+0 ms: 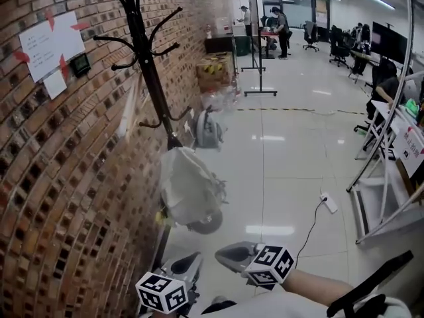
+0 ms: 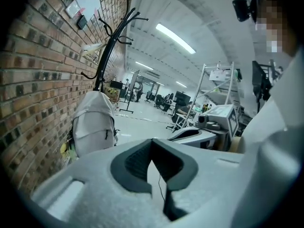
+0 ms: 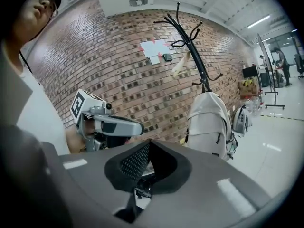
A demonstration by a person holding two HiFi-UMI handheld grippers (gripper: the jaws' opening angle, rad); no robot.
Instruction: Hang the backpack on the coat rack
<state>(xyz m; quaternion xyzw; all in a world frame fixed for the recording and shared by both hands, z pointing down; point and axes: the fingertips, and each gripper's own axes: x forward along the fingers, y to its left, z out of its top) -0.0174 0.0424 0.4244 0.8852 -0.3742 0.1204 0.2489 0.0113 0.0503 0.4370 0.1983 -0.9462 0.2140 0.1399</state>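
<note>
Room: long office with a shiny pale floor (image 1: 285,171) and a bumpy brick wall (image 1: 59,197) down the left side.
Bag: the backpack (image 1: 189,187) is white soft cloth, puffy and round. It sits left of the middle in the head view, low down by the rack. Its long side goes up and down, with the top end up.
Rack: the coat rack (image 1: 149,65) is a thin black pole with curly hooks, tall in the upper left. The backpack touches the pole. I cannot tell if it hangs on a hook.
Left: the left gripper (image 1: 189,260) is at the bottom edge, fingers pressed together on nothing, well apart from the backpack.
Right: the right gripper (image 1: 226,252) is just beside it, fingers also pressed together and empty.
Far: a small grey bag (image 1: 207,130) sits farther along the wall.
</note>
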